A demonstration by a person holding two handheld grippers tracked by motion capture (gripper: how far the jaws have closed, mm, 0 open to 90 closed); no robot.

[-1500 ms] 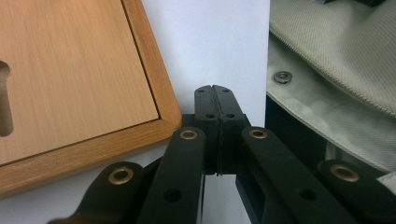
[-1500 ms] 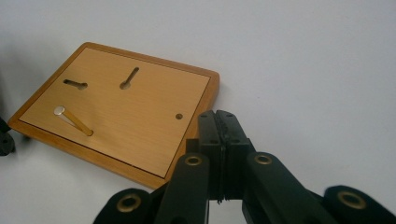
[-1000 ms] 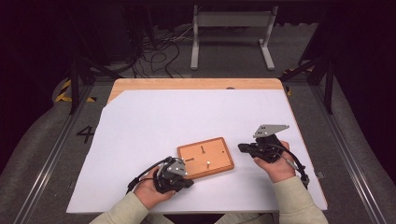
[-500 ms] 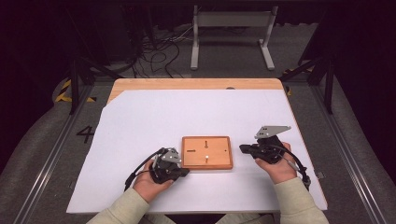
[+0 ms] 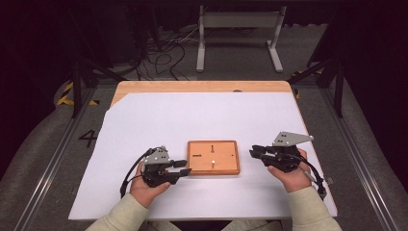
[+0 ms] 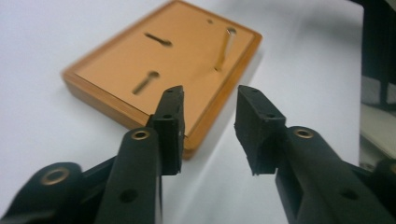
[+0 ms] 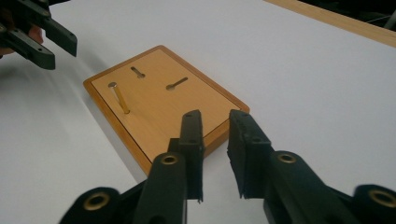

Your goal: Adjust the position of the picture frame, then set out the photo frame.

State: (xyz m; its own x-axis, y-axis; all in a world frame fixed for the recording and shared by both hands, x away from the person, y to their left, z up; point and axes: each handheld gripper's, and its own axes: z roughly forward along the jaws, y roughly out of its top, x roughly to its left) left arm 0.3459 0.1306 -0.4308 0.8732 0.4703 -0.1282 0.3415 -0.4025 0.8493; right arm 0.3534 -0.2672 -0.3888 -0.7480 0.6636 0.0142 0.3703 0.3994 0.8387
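Observation:
A flat wooden board [image 5: 221, 163] lies square on the white sheet between my two grippers. It has a thin brass peg [image 5: 211, 162] standing in it and two keyhole slots [image 6: 145, 81]. My left gripper [image 5: 184, 167] sits at the board's left edge. Its jaws have just been opening and stand apart with nothing between them [image 6: 210, 126]. My right gripper [image 5: 253, 153] hovers just off the board's right edge. Its jaws have also just been opening, and the gap [image 7: 215, 149] is bare. The right gripper view shows the board [image 7: 187, 107], the peg [image 7: 120, 98] and the left gripper [image 7: 39, 39] beyond.
The white sheet [image 5: 202, 115] covers most of a wooden table [image 5: 202, 86]. Both forearms in pale sleeves come in from the near edge. Beyond the table are cables on the floor and a metal stand [image 5: 238, 29].
The board was tilted a second ago and now lies square. The left gripper has drawn back to the left, off the board's corner. Both grippers' jaws have parted.

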